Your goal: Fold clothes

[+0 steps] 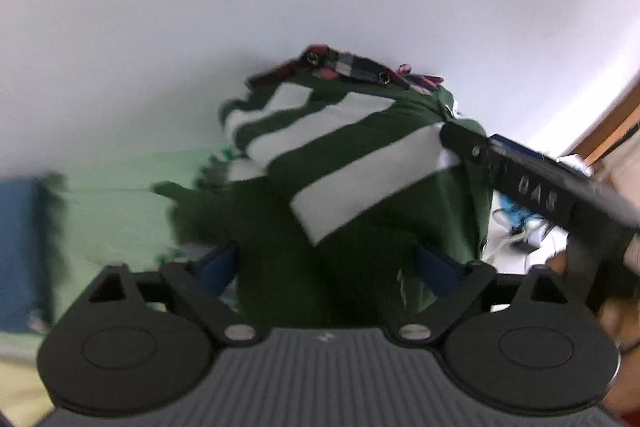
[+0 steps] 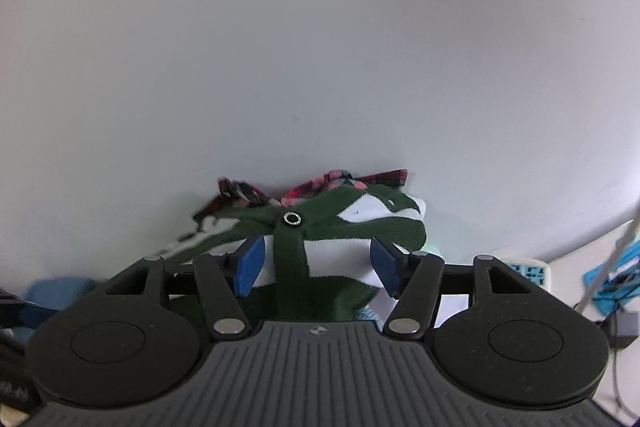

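A dark green garment with wide white stripes (image 1: 360, 163) lies heaped against the white wall, on top of a red, black and white plaid garment (image 1: 344, 65). My left gripper (image 1: 326, 267) hangs open over the heap's near side, its blue pads apart with only loose green cloth below them. In the right wrist view the green garment (image 2: 352, 227) shows a strap with a metal snap (image 2: 291, 219). That strap runs down between the blue pads of my right gripper (image 2: 318, 267), which stands open and does not press it. From the right, the right gripper's black finger (image 1: 472, 147) reaches the heap's edge.
The white wall (image 2: 320, 47) stands close behind the clothes. A pale green surface (image 1: 120, 211) and a blue object (image 1: 20, 247) lie to the left. A hand (image 1: 616, 315), cables and turquoise items (image 2: 612, 275) crowd the right, beside a small keypad device (image 2: 528, 273).
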Motion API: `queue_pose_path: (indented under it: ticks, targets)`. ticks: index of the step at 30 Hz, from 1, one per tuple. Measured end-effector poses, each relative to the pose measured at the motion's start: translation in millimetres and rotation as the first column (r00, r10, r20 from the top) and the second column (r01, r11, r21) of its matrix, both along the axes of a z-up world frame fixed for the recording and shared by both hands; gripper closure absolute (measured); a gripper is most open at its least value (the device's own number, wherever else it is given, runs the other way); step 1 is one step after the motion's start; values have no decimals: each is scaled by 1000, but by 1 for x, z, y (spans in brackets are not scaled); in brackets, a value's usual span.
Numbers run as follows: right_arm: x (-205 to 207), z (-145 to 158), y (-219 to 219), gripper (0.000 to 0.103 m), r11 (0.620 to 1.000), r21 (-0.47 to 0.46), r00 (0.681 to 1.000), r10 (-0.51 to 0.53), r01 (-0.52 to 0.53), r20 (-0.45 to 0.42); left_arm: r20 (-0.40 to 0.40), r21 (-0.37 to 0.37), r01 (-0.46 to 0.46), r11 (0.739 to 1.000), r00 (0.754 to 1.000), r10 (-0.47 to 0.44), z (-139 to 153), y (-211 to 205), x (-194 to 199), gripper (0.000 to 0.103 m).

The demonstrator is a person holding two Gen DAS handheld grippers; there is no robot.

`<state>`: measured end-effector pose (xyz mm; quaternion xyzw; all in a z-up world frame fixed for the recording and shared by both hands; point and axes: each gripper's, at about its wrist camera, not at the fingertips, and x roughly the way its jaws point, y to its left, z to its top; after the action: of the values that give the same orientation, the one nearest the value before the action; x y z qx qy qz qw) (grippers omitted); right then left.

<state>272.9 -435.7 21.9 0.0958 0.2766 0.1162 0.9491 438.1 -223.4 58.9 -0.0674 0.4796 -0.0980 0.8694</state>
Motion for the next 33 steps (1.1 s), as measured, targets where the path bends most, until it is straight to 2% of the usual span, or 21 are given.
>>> queue_pose_path:
  ticks: [2,3,4,6,7,9,12,16,22,31,33]
  targets:
    - [7,-4,8,55,999,-40,1000,31,-31,-1,11,27,8,1000,1000,-8,-7,-10,7,19]
    - [5,-8,12,80,997,-65,999,45,-46,-7,21,42,19,999,1000,-20,-8,-16,8,23]
    - [0,-11,13,86,995,-88,999,52,-51,2,34,49,28,998,999,-30,-8,-20,7,26]
    - [-5,-12,13,93,990,-130,997,65,-60,37,79,72,60,996,995,-66,-4,-29,-2,42]
    - [-1,-11,13,95,987,-151,995,74,-64,60,107,97,73,993,991,-84,-2,-32,-8,45]
    - [0,-4,20,95,986,-149,992,86,-72,88,151,134,90,987,982,-110,5,-35,-23,63]
    - [23,3,17,96,988,-132,988,99,-82,123,193,161,117,980,970,-147,14,-34,-46,83]
    - [11,23,22,96,985,-132,978,132,-111,160,227,169,111,979,962,-149,26,-23,-72,85]
    - [-28,38,29,96,961,-232,962,194,-148,191,293,229,96,969,942,-163,44,-11,-114,85]
    - [-87,38,35,96,927,-273,949,296,-258,108,249,237,90,967,957,-150,33,2,-161,85]
    - [-88,36,40,96,923,-281,950,299,-263,92,240,224,83,971,961,-138,31,5,-169,85]
